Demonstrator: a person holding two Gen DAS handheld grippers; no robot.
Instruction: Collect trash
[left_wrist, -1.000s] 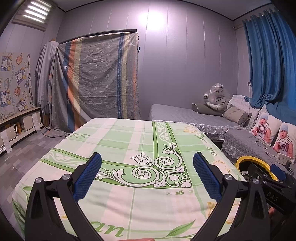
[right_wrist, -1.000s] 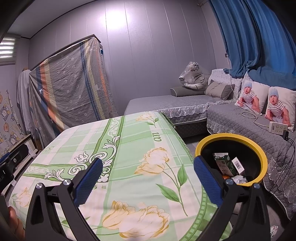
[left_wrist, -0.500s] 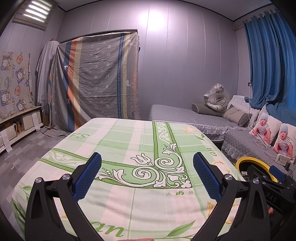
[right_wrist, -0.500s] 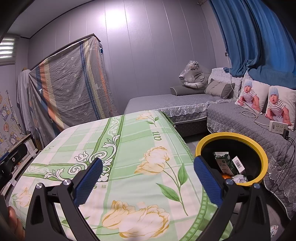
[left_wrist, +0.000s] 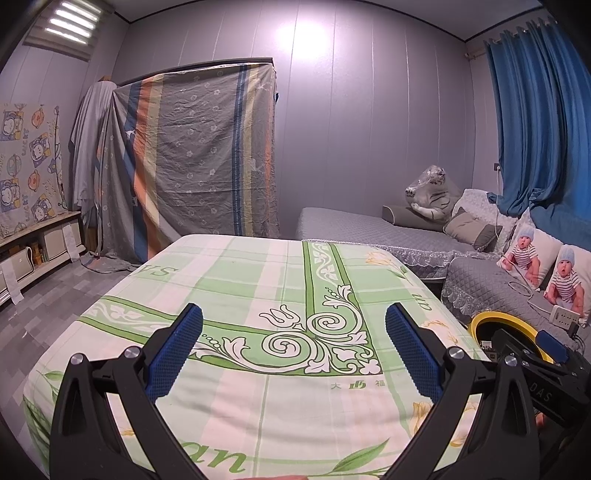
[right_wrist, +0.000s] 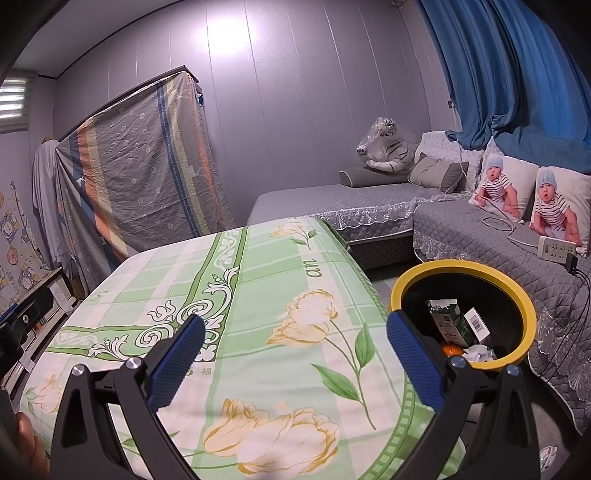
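Beside right gripper: bin with trash.

A plush tiger sits on the grey sofa.

Room lit dim and cool, with a bluish-violet cast over everything. Brightest spot was a soft glare patch on the grey wall at 12 o'clock in both views, washed nearly white. A slatted window blind glowed at 10 o'clock, its bands blown out. Shadows were faint and diffuse on the green tablecloth. Focus held sharp centre-frame. Strong fisheye bending curved the wall panels and blue curtain; corners fell to black vignette.
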